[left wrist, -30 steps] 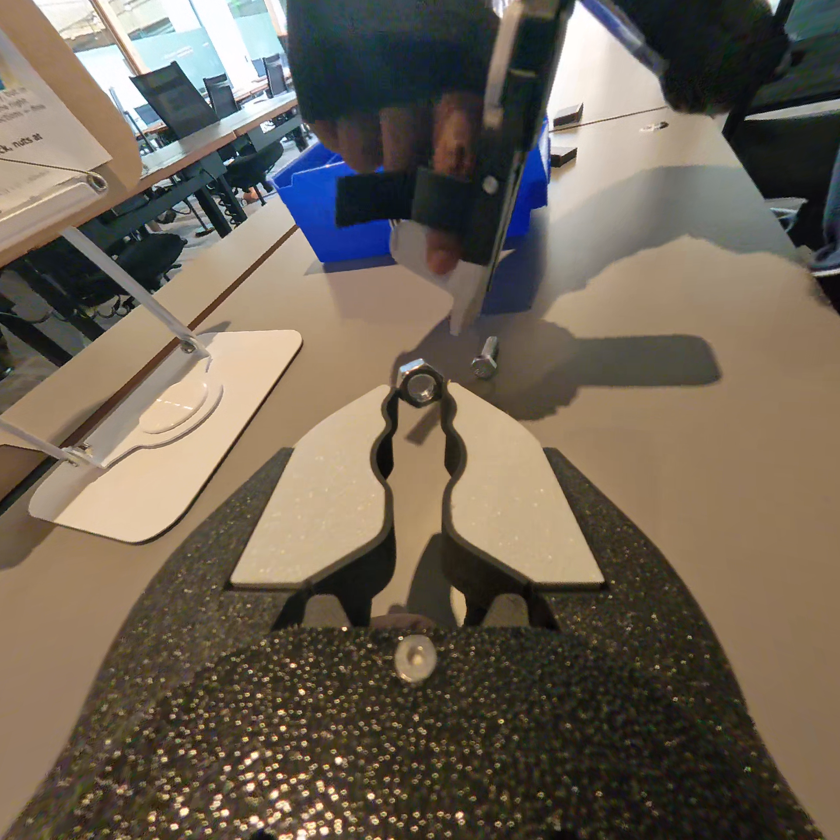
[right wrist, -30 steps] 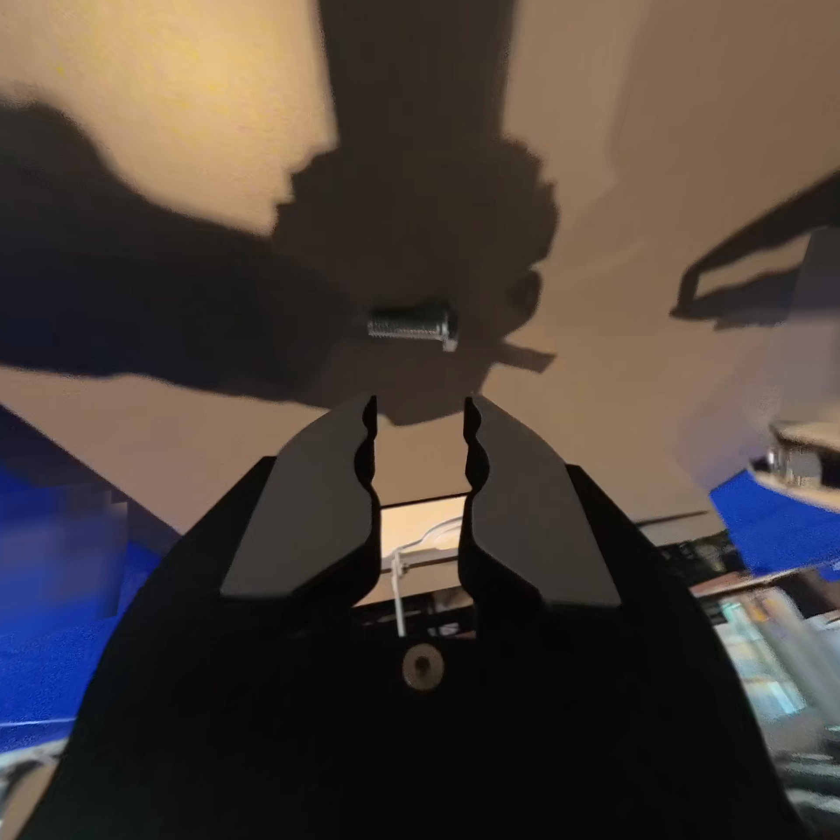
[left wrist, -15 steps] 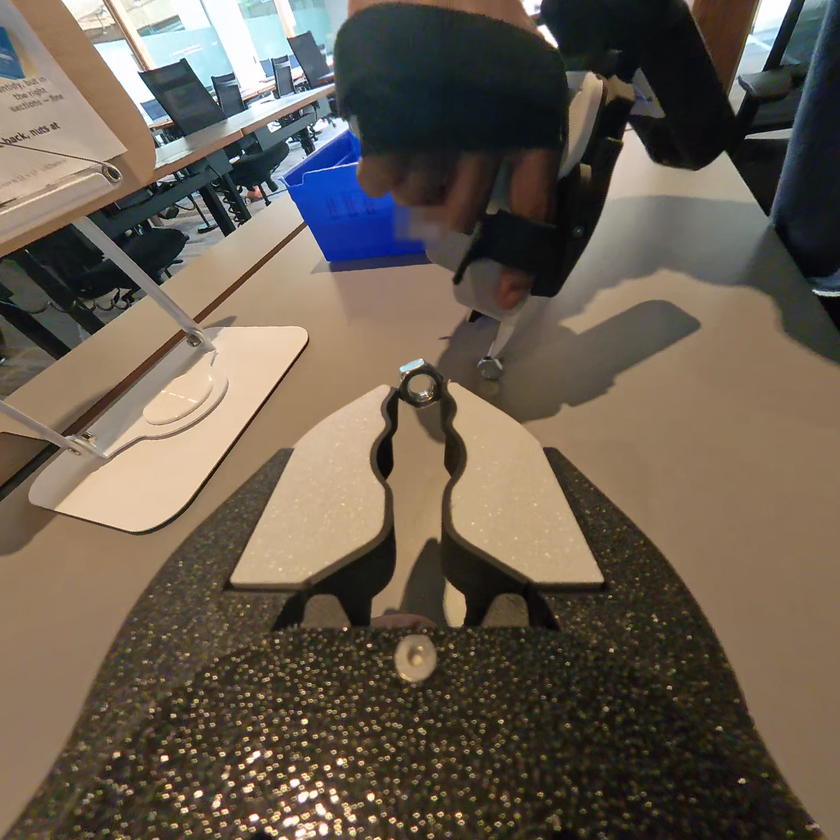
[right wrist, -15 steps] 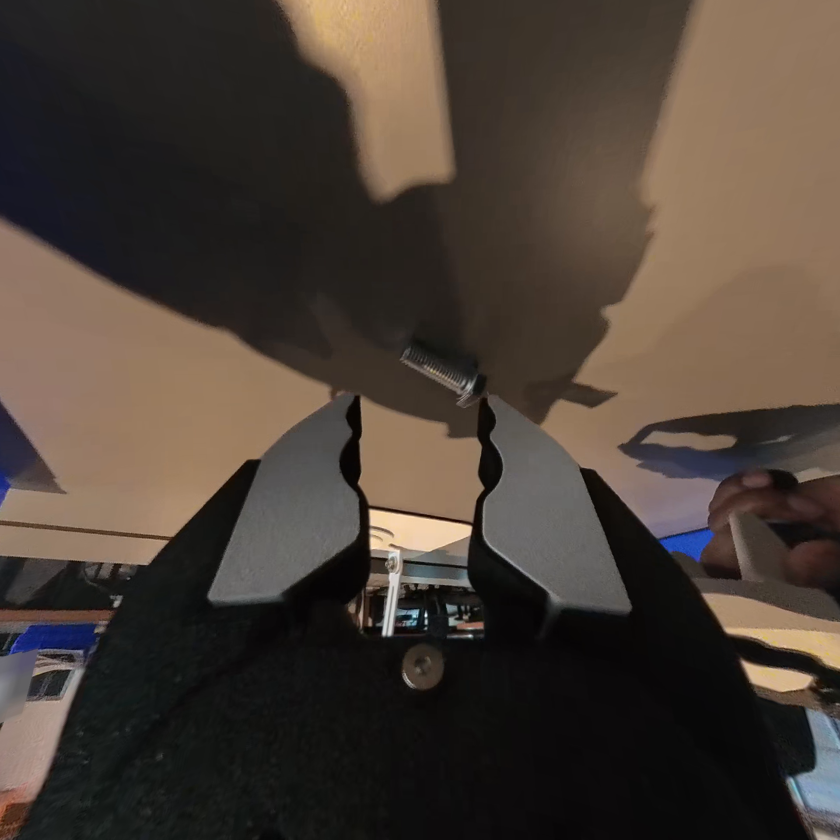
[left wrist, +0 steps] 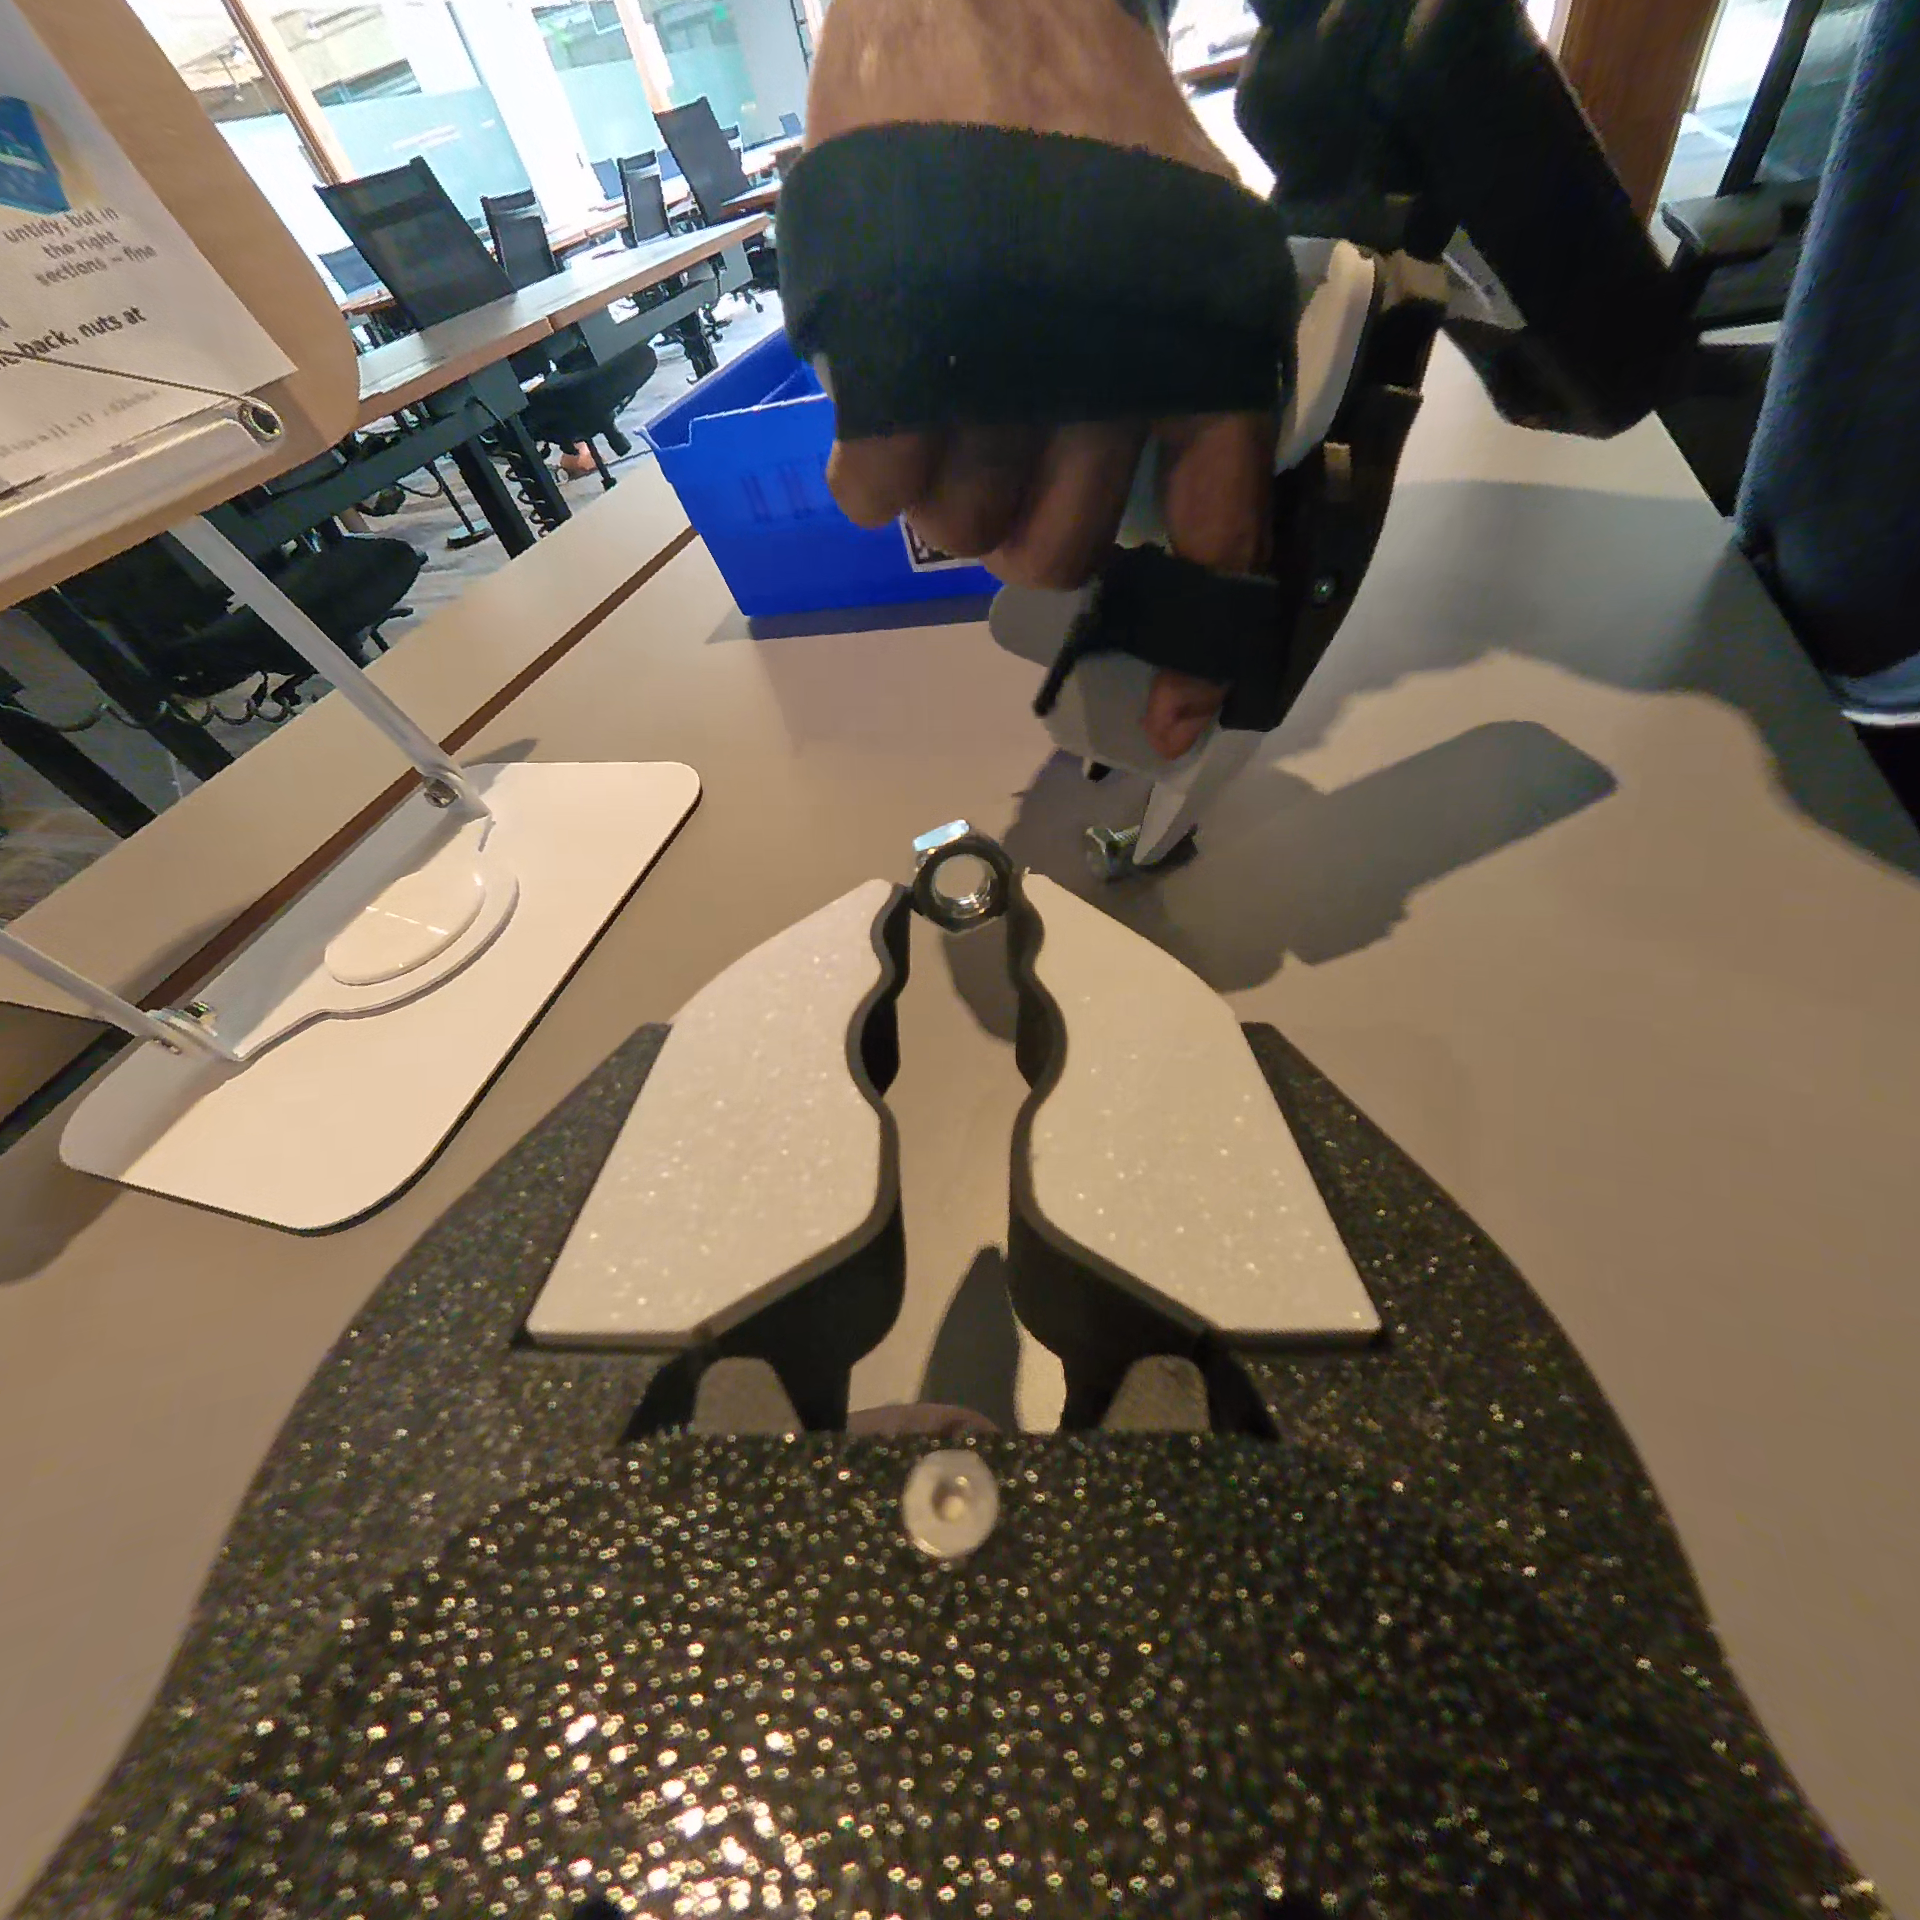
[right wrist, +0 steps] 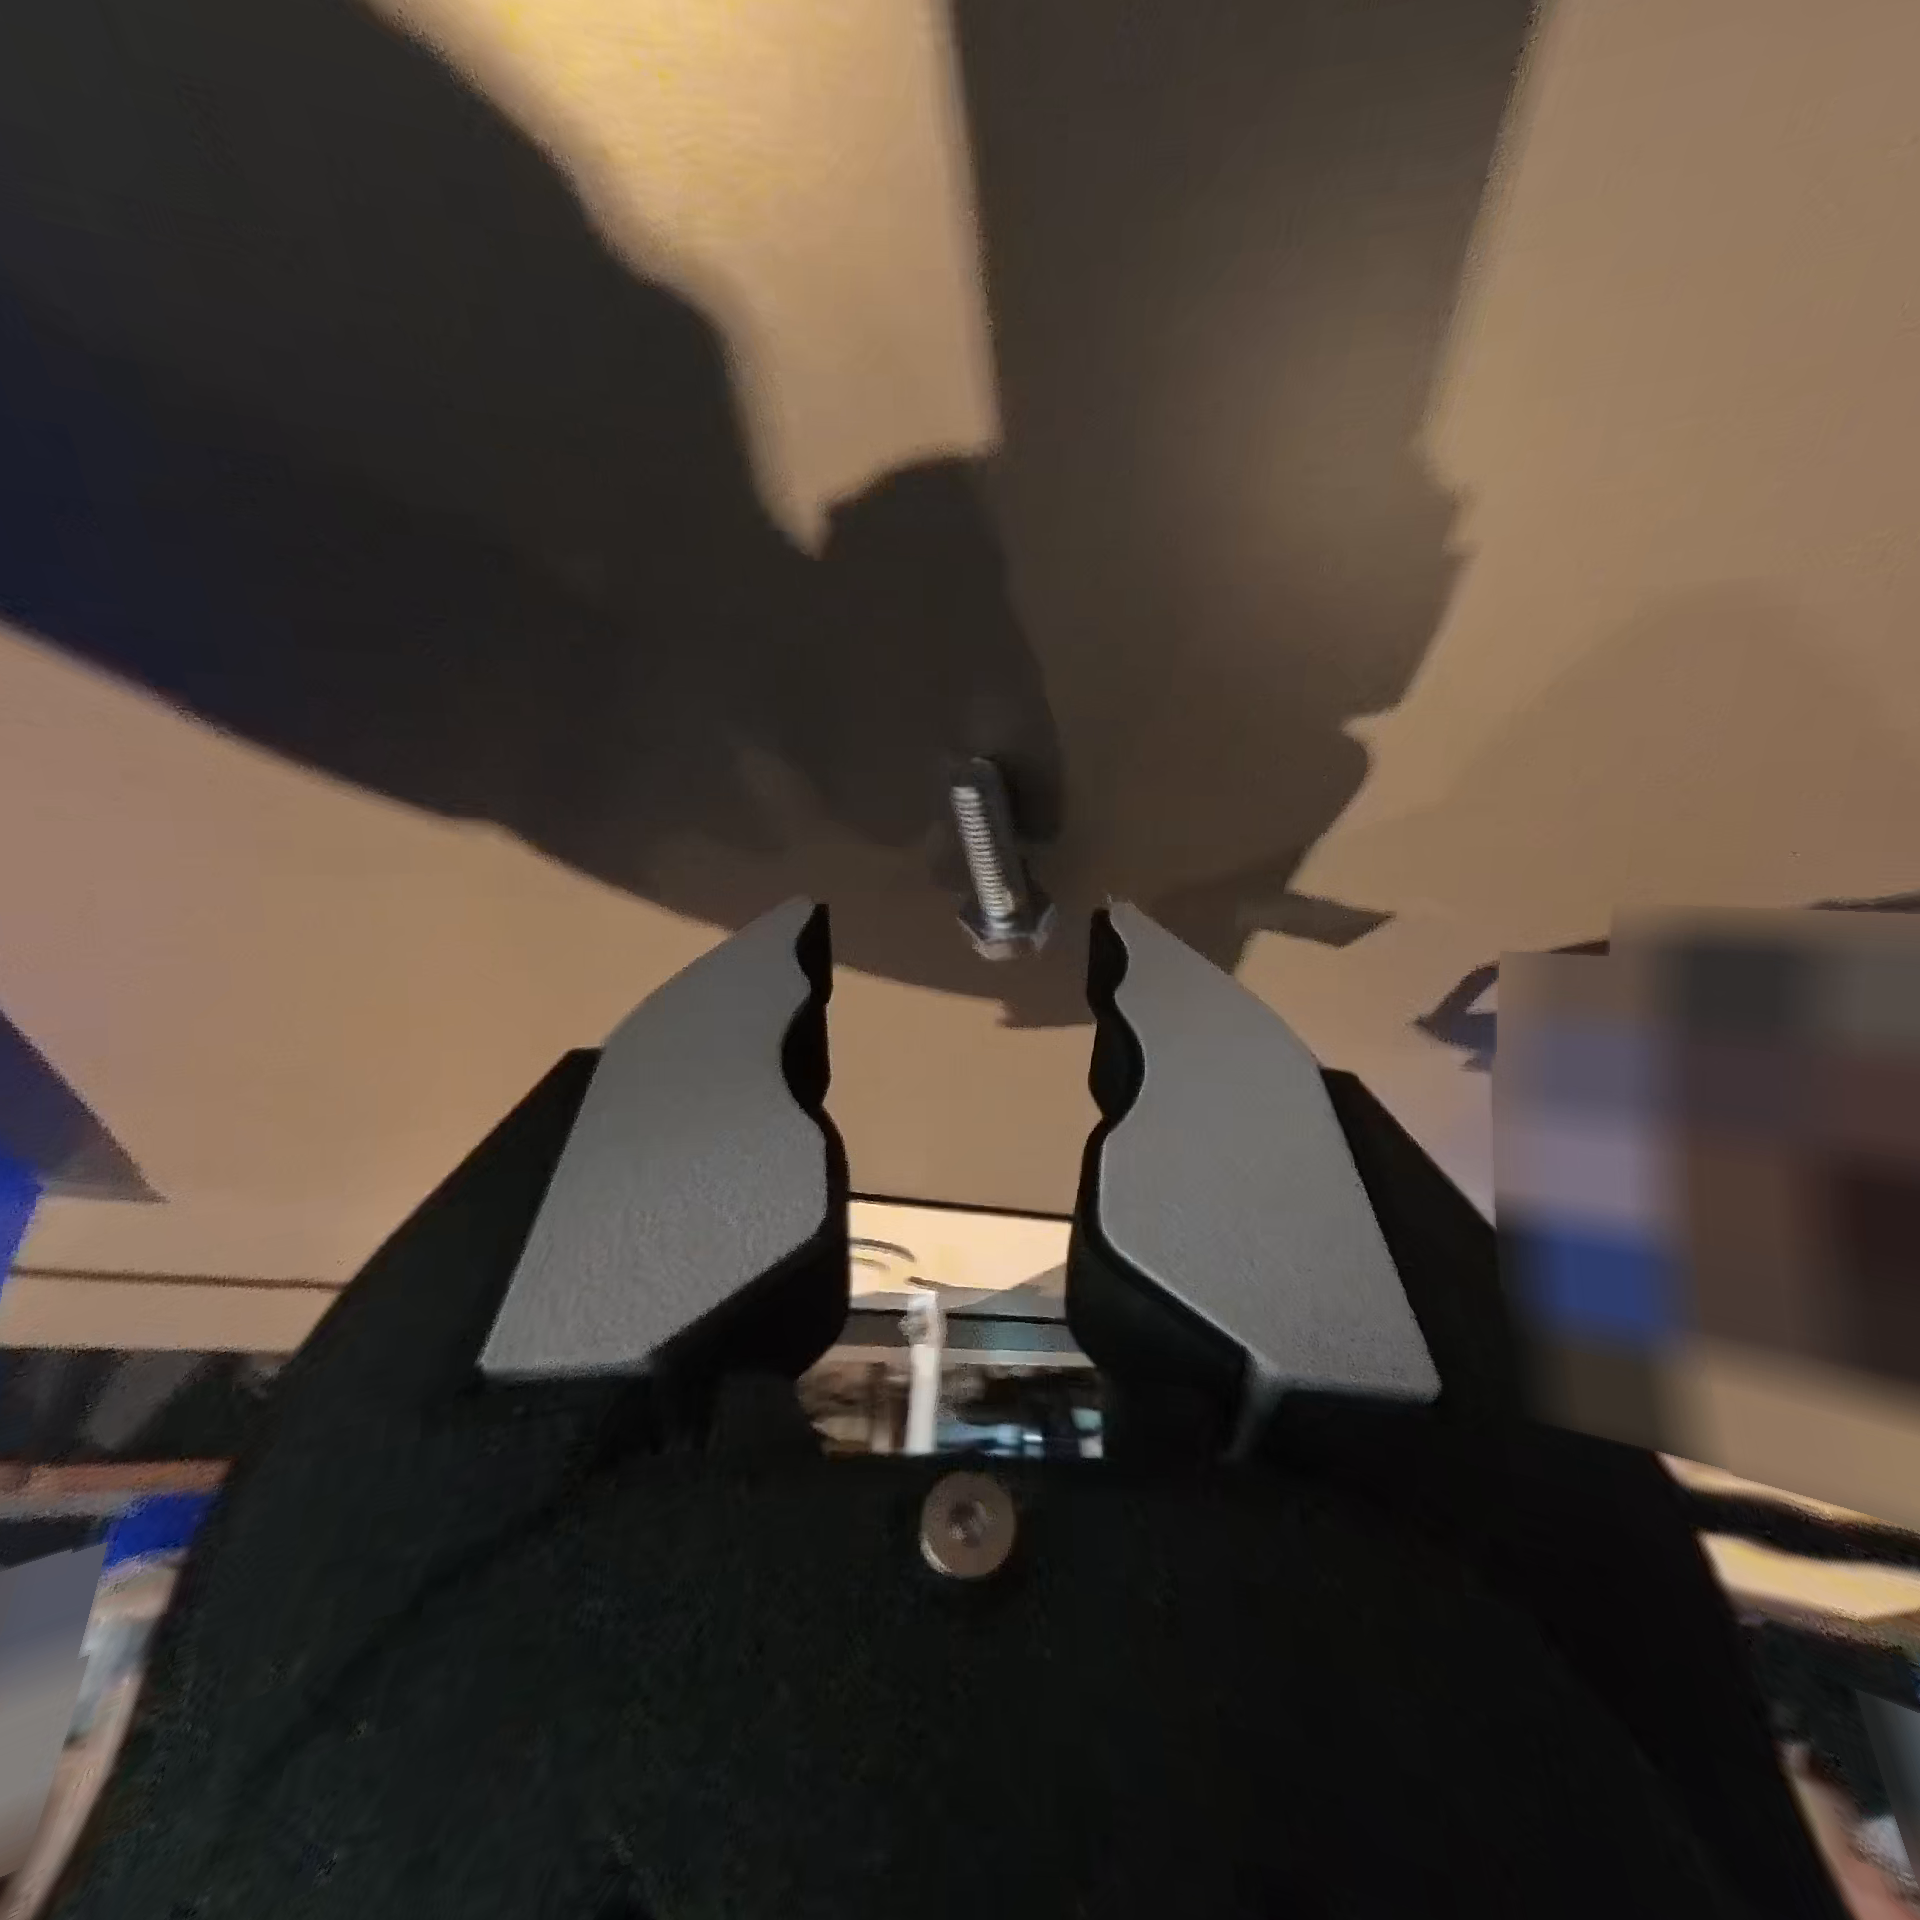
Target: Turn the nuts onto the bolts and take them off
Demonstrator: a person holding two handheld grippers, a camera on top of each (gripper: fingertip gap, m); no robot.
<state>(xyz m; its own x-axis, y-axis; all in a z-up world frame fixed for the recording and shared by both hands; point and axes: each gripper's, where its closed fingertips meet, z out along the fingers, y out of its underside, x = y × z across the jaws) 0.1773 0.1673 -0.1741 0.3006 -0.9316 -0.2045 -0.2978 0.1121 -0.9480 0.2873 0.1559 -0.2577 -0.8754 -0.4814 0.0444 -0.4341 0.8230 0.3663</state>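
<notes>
My left gripper [left wrist: 961,891] is shut on a silver hex nut [left wrist: 958,894], held at the fingertips just above the table with its hole facing the camera. A silver bolt [right wrist: 992,868] lies on the beige table [right wrist: 364,987], its head just in front of my right gripper [right wrist: 958,920], which is open and empty, pointing down at the table. In the left wrist view the right gripper [left wrist: 1164,836], held by a hand in a black fingerless glove [left wrist: 1029,301], has its tips at the bolt [left wrist: 1110,854] to the right of the nut.
A blue bin [left wrist: 821,488] stands at the back of the table. A white stand base [left wrist: 343,997] with clear rods and a paper sheet sits at the left. A person's dark sleeve [left wrist: 1829,364] is at the right edge. Office desks and chairs lie beyond.
The right gripper has turned and come down to the bolt, which now points away between its open fingers instead of lying crosswise. The left gripper with the nut has stayed put.
</notes>
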